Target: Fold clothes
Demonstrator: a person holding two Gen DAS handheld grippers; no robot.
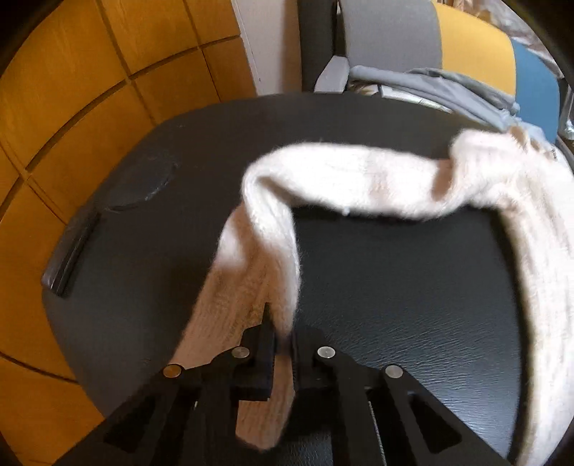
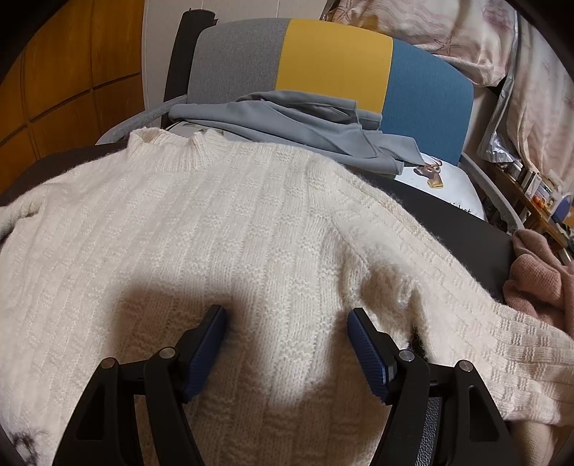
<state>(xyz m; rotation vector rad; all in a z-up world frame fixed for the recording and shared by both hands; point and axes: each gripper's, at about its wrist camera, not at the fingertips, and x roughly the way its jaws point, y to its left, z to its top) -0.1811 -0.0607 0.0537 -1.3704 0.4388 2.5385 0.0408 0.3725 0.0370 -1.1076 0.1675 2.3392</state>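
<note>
A cream knit sweater (image 2: 233, 222) lies spread flat on a black leather table (image 2: 466, 229), collar at the far side. My right gripper (image 2: 287, 315) is open, its blue-padded fingers (image 2: 369, 358) just above the sweater's body, empty. In the left wrist view my left gripper (image 1: 283, 333) is shut on the cuff end of the sweater's sleeve (image 1: 258, 279). The sleeve is lifted off the table (image 1: 143, 233) and arcs to the right toward the sweater's body (image 1: 538, 233).
A grey garment (image 2: 305, 122) lies on a grey, yellow and blue chair (image 2: 333, 57) beyond the table. A pink knit (image 2: 538, 276) sits at the table's right edge. Wooden floor (image 1: 71, 89) lies to the left. Bedding (image 2: 466, 32) is at the back right.
</note>
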